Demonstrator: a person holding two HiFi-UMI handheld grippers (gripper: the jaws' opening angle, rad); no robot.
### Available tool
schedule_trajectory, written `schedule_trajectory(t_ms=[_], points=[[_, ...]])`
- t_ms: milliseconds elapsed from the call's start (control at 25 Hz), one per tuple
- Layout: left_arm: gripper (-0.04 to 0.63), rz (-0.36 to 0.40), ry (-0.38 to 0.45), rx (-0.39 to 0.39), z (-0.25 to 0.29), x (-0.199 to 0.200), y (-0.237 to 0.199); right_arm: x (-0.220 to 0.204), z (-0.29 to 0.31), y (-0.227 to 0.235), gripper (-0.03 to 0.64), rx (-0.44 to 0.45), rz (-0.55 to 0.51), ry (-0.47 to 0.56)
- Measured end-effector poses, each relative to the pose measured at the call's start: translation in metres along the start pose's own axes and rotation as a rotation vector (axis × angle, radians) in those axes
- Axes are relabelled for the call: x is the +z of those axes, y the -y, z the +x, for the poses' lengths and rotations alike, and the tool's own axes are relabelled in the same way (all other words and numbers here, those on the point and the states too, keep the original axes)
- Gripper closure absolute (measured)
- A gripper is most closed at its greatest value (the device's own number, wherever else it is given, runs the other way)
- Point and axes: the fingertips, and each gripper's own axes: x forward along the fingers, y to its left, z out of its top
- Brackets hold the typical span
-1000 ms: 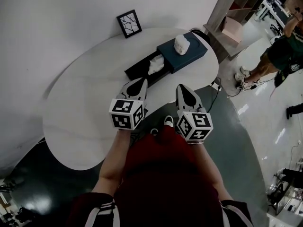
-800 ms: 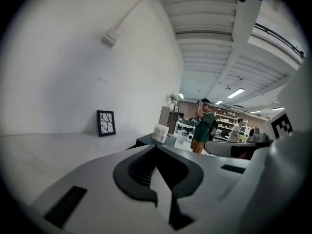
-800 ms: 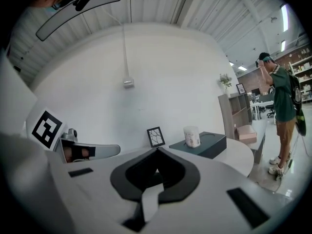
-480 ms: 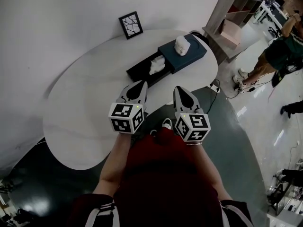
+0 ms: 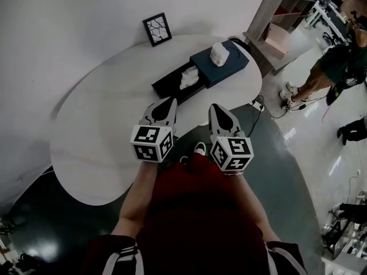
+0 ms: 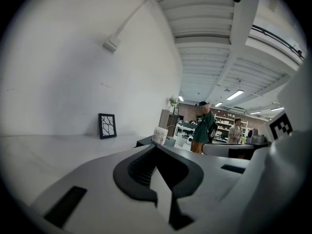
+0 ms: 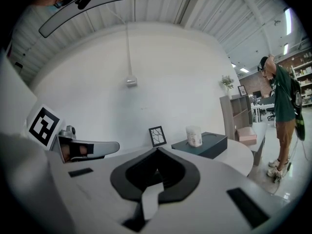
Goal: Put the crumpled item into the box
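Both grippers are hanging out near the front edge of the white bench (image 5: 103, 125), marker cubes facing up at the head camera. The left gripper (image 5: 170, 102) is pointing toward the box, its jaws pressed together at the tip with nothing between them. Same story for the right gripper (image 5: 212, 107): its jaws are meeting at the tip and carrying nothing. It's sitting just beside the left one, out over the bench edge. The crumpled item (image 5: 188, 80), a scrunched white wad, is lying in the black tray (image 5: 169, 85) that's sticking out from the dark teal box (image 5: 232, 67), so it's well ahead of both gripper tips and neither is touching it. On top of the box a white cup-shaped thing (image 5: 218, 54) is standing upright; can't really tell what it is. A small black picture frame (image 5: 157, 28) with a cracked-line pattern is leaning against the white wall behind the bench, apart from the box. Off to the right, a person in a green shirt (image 5: 338, 62) is standing on the shiny floor near a wooden shelf unit (image 5: 275, 16).
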Motion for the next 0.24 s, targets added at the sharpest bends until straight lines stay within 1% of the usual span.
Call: schedule_trajectory(t_ms=[240], points=[[0.572, 0.016, 0.012, -0.006, 0.0002, 0.0051, 0.0005, -0.002, 0.0022, -0.0046, 0.601, 0.007, 0.001, -0.002]])
